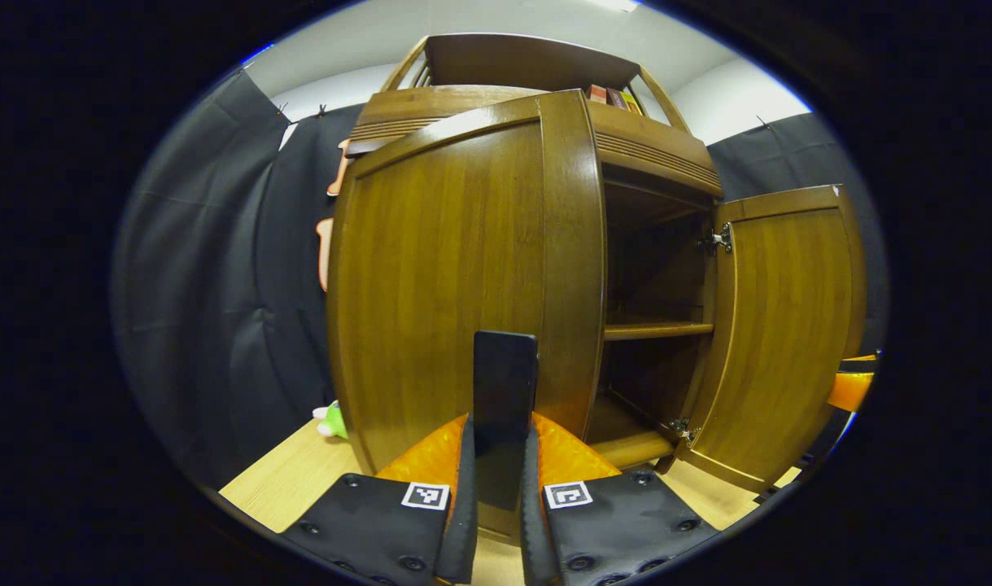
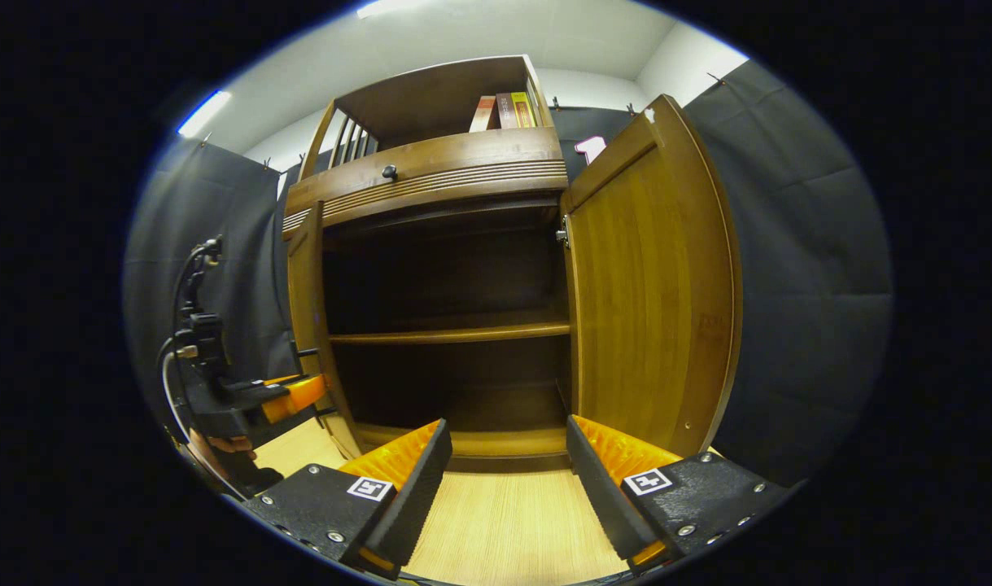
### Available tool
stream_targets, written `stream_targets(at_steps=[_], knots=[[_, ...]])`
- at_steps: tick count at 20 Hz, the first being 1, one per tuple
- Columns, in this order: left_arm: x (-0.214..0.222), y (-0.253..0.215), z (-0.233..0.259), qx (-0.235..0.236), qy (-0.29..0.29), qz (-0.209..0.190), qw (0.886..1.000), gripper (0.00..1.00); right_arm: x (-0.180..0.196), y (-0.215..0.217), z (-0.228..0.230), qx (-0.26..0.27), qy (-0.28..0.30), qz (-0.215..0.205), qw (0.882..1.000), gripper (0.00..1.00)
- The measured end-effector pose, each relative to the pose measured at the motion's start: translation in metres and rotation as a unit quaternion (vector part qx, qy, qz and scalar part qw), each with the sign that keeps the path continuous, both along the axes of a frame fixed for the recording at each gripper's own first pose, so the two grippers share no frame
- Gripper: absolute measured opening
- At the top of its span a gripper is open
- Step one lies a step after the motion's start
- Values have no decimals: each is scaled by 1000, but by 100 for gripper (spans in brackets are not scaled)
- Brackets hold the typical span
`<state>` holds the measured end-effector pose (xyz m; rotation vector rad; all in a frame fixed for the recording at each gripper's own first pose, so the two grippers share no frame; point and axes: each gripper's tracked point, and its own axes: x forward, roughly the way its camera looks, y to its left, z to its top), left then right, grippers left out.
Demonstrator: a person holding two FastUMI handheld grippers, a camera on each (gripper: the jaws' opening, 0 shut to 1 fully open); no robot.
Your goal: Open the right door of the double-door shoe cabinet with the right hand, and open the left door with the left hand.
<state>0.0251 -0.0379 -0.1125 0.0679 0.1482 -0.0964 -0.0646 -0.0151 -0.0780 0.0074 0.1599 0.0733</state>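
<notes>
We find the right door [image 2: 650, 285] fully open, right gripper [image 2: 508, 480] spread and empty; left gripper [image 1: 500, 488] clamps the handle [image 1: 504, 391], left door [image 1: 463, 285] part-swung.

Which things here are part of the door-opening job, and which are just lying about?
Job:
- shoe cabinet
- left door, its handle between the left gripper fingers
- right door, swung open
- right gripper, open

Lying about:
- books on the top shelf
- green toy beside the cabinet
</notes>
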Motion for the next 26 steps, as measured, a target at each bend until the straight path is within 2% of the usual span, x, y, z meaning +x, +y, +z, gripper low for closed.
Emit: stream_targets(at_steps=[8, 9, 10, 11, 12, 15, 18, 20, 23, 25, 26], knots=[[-46, 66, 18, 11, -12, 52, 999, 28, 20, 21, 11, -11, -17, 15, 1000, 88], [-50, 75, 18, 9, -14, 59, 998, 28, 22, 24, 11, -12, -19, 16, 1000, 94], [-53, 82, 19, 2, -15, 60, 998, 27, 24, 27, 11, -14, -20, 16, 1000, 88], [-56, 85, 20, -6, -13, 61, 998, 28, 24, 30, 11, -14, -20, 16, 1000, 88], [-60, 90, 24, -14, -14, 54, 998, 22, 26, 34, 11, -14, -20, 18, 1000, 88], [-65, 112, 27, -5, -14, 44, 999, 21, 28, 47, 8, -13, -18, 22, 1000, 88], [-68, 133, 32, -27, -15, 43, 999, 17, 33, 61, 6, -14, -15, 28, 999, 88], [-69, 145, 33, -37, -12, 31, 999, 19, 37, 63, 7, -21, -18, 24, 999, 88], [-68, 170, 35, -4, -19, 27, 999, 18, 42, 67, 10, -28, -24, 17, 999, 88], [-66, 181, 35, -4, -19, 13, 1000, 19, 43, 69, 13, -32, -28, 11, 999, 88], [-66, 185, 36, -16, -17, 5, 1000, 11, 43, 70, 13, -33, -29, 8, 999, 88]])
